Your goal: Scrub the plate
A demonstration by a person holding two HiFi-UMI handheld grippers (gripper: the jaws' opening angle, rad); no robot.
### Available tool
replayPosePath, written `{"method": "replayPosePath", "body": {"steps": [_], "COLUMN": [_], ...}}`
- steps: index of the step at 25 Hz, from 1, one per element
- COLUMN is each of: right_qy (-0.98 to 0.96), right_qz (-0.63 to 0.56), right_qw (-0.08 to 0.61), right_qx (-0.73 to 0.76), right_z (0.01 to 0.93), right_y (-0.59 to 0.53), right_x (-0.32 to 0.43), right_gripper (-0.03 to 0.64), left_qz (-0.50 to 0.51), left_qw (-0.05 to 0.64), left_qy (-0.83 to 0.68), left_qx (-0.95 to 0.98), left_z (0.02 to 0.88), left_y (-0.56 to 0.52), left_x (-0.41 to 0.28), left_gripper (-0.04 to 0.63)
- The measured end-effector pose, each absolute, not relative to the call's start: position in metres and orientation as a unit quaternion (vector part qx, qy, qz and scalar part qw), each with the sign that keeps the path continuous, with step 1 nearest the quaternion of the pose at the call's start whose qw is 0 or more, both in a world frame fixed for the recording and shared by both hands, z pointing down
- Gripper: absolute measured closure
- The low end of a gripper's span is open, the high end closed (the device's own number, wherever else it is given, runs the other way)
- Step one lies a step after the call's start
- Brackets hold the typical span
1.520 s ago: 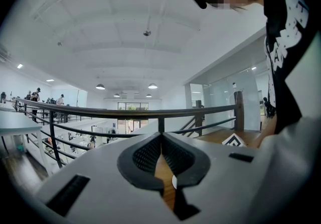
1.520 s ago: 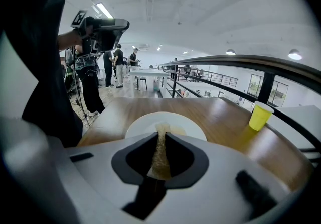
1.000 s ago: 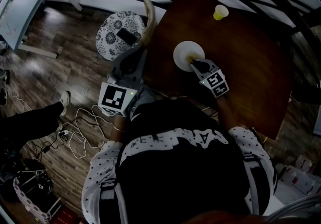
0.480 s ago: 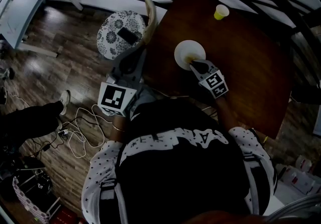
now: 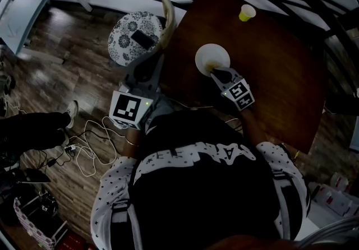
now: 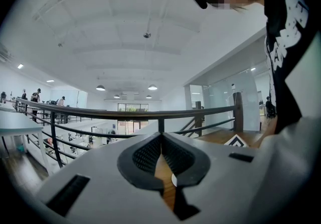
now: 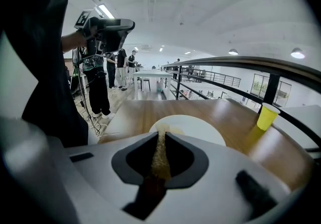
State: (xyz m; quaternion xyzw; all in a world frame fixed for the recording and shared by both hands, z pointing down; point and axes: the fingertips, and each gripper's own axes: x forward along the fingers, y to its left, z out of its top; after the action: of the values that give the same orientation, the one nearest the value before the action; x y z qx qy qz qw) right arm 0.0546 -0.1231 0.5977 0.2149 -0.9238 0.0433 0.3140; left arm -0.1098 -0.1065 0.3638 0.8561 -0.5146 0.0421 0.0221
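jaws: right gripper (image 7: 160,143) pinched on scrubber (image 7: 159,156), pressed on plate (image 7: 196,126) at 6 o'clock for scrubbing; left gripper (image 6: 161,143) closed, empty, idle at 9 o'clock.

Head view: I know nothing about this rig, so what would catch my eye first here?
The white plate stands out, bright on the dark wooden table. The right gripper holds a thin tan scrubbing pad against its near edge. A yellow cup sits apart at the table's far corner, and the left gripper hangs shut and empty off the table's left side.
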Motion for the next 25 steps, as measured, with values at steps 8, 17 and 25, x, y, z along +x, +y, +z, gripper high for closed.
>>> {"method": "replayPosePath", "body": {"steps": [8,17,25], "right_qy": [-0.928,-0.930,-0.931], "right_qz": [0.045,0.045,0.042], "right_qw": [0.307,0.302,0.302], "right_qx": [0.207,0.205,0.200], "right_z": [0.596,0.597,0.594], "right_y": [-0.118,-0.116,-0.113], "right_x": [0.046,0.041,0.041], "right_gripper": [0.568,0.568,0.568], "left_qz": [0.042,0.042,0.040], "left_qw": [0.022,0.023,0.023], "left_qy": [-0.525,-0.531,-0.535], "left_qx": [0.850,0.846,0.844], "left_z": [0.364,0.366,0.365], "left_y": [-0.099,-0.094,-0.089], "left_x": [-0.119,-0.121,-0.120], "left_gripper": [0.580,0.580,0.580]}}
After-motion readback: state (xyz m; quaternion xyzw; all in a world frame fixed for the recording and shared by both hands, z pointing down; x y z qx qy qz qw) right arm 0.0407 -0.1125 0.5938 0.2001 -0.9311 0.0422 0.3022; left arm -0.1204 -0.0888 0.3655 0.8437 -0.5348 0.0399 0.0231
